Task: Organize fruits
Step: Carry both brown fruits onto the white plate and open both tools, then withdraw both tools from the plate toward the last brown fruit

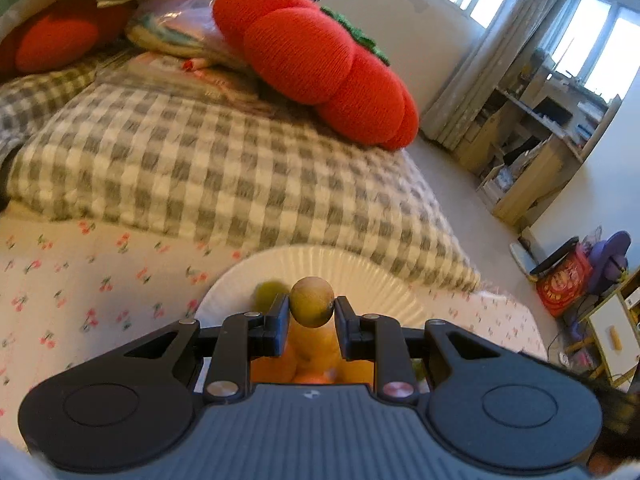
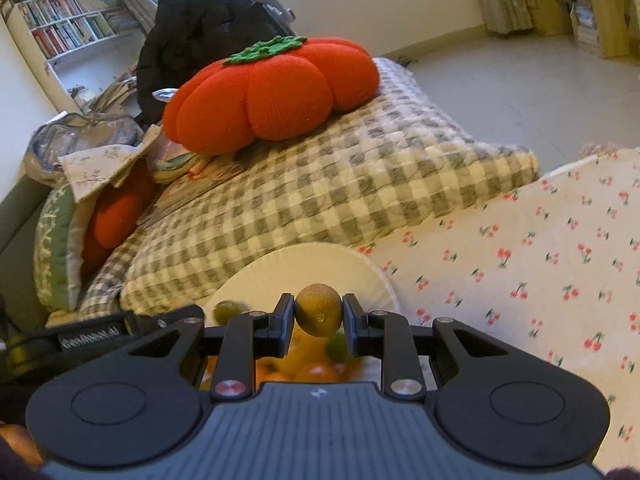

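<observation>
Bedding fills both views: a cherry-print sheet point(image 1: 80, 264) covers the bed, and a grey-and-white checked quilt point(image 1: 208, 168) lies folded across it. On the far end of the quilt rests a big red knitted tomato cushion point(image 2: 272, 92) with a green crocheted top. A second red cushion point(image 1: 56, 36) sits tucked among pillows and folded cloth at the head of the bed. Beyond the bed, the left wrist view shows curtains and a cluttered wooden shelf unit point(image 1: 532, 152) by the window; the right wrist view shows a bookcase point(image 2: 68, 28) full of books.

Nearer, a white ribbed plate point(image 1: 360, 276) sits on the sheet just beside the quilt's edge. It holds a pile of orange fruits point(image 2: 316, 370) and a few small green ones point(image 2: 226, 312), seen under the gripper bodies.

The left gripper point(image 1: 311, 310) is closed on a small round yellow-green fruit point(image 1: 312, 306), its pads pressing both sides, held above the plate. The right gripper point(image 2: 318, 314) likewise clamps a small brownish-green fruit point(image 2: 319, 310) over the plate's pile. In the right wrist view the black body of the left gripper shows at the left edge.
</observation>
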`<state>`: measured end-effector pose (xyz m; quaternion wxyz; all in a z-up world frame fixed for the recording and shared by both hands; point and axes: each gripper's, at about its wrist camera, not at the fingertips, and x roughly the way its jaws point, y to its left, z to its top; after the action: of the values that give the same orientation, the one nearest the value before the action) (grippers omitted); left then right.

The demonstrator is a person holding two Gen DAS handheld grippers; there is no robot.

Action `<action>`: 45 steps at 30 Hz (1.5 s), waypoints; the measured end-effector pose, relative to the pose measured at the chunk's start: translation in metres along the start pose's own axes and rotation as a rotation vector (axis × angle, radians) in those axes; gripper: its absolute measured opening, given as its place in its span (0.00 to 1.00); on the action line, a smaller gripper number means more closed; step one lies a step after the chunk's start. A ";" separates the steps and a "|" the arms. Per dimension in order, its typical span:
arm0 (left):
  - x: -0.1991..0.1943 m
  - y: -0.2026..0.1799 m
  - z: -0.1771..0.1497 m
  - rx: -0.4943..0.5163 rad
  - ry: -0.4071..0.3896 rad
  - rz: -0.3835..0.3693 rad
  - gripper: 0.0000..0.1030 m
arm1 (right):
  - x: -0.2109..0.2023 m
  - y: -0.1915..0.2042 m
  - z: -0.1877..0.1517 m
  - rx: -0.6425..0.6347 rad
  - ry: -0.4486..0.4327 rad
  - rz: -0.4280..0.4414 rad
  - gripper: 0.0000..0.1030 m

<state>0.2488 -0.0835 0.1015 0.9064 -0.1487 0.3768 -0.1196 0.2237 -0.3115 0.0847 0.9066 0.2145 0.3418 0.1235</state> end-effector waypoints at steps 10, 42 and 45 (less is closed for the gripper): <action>0.032 -0.011 -0.001 0.079 -0.039 -0.035 0.15 | 0.018 0.001 0.009 -0.052 -0.010 0.002 0.23; 0.006 -0.010 0.006 0.089 -0.026 -0.012 0.37 | 0.004 0.012 0.003 0.017 -0.008 0.044 0.38; -0.003 -0.006 0.005 0.096 -0.029 0.030 0.42 | 0.001 0.022 -0.003 -0.024 -0.005 0.026 0.44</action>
<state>0.2499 -0.0869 0.1093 0.9195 -0.1012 0.3598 -0.1217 0.2202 -0.2914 0.0924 0.9082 0.2085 0.3351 0.1390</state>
